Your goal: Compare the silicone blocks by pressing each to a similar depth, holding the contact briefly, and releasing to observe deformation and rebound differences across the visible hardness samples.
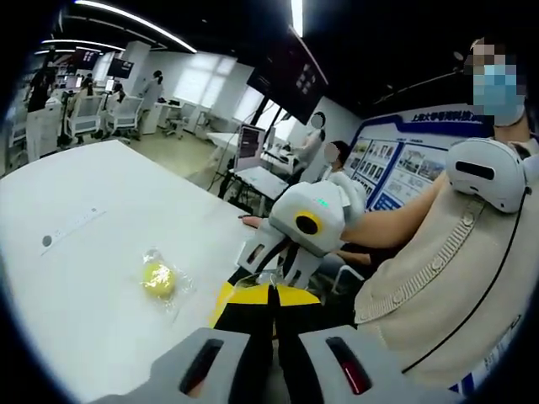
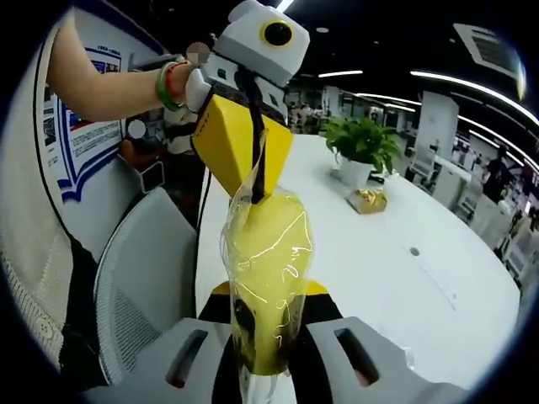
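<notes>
Closest in my right gripper view: right tool (image 2: 263, 337) has its yellow jaws closed on a yellow silicone block (image 2: 268, 278) in a clear wrapper, held up off the counter (image 2: 396, 278). Left tool (image 2: 244, 139) comes in from above in that view, its yellow jaws pinched on the twisted top of the wrapper (image 2: 253, 189), so both tools have the same sample, one at each end. In the left gripper view my left tool (image 1: 271, 295) reads closed too, jaws together right against the other tool (image 1: 290, 244), though the sample itself is hard to make out there. I judge this as the press-and-hold step on this block, done in the air rather than on the counter. Second sample (image 1: 158, 279), also yellow and wrapped, lies on the counter to the left, well apart, untouched. Further out: potted plant (image 2: 362, 143) and a small gold packet (image 2: 369, 199) on the counter, office chair (image 2: 139, 278) beside it. Next move, as I see it: ease the right jaws open slowly, keep the left pinch so the block doesn't drop, and watch the rebound. Then set it down and go for the second sample at matching depth.
</notes>
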The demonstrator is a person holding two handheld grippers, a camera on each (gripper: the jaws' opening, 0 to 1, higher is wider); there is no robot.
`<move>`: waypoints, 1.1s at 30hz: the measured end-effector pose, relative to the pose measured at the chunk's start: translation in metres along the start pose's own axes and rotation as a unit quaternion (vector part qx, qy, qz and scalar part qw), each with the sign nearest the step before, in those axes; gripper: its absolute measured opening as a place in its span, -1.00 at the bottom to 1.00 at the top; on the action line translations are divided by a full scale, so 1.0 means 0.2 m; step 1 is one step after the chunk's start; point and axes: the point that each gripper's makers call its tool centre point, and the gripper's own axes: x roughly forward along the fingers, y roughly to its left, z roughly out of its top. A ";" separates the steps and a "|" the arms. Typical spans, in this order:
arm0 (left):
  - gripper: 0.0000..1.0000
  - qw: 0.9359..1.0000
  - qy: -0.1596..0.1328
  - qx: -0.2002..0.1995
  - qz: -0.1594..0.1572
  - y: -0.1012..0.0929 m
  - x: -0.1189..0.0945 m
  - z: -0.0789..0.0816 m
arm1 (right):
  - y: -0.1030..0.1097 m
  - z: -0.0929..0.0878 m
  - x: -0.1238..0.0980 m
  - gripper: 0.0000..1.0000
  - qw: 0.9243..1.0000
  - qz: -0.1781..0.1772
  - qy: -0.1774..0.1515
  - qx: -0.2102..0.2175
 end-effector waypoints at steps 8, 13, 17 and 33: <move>-1.00 1.000 -0.003 -0.001 -0.004 -0.01 0.00 0.01 | 0.00 0.01 0.00 -0.85 1.000 0.003 -0.011 0.008; -1.00 1.000 0.000 -0.013 0.006 0.00 0.00 0.00 | 0.00 0.00 0.00 -0.82 1.000 0.001 -0.010 0.015; -1.00 1.000 -0.001 -0.014 0.017 0.01 0.01 0.01 | -0.01 0.00 -0.01 -0.78 1.000 -0.005 -0.010 0.019; -1.00 0.999 -0.024 -0.025 0.036 0.06 0.00 0.05 | -0.05 0.02 -0.01 -0.46 0.999 -0.037 -0.032 -0.005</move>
